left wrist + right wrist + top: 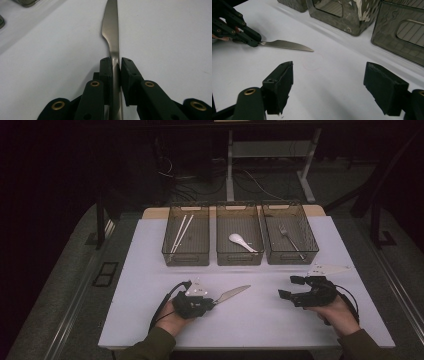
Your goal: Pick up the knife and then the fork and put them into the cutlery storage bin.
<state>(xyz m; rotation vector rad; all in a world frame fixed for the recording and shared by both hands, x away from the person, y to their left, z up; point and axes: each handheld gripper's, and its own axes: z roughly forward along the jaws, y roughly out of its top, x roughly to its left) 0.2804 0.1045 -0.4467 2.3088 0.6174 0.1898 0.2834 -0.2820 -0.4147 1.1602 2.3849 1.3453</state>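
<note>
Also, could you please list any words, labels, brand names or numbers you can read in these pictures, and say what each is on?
None: no readable text anywhere.
Knife: blade bare, no brand mark visible.
Three bins: no labels visible.
Small curved mark on a bin corner: too small to read.
Faint reddish circle on the table: a drawn ring, not writing.

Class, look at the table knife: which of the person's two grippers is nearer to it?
Left. The left gripper has its jaws around the knife handle; the right gripper sits open and apart, off beyond the blade tip.
</note>
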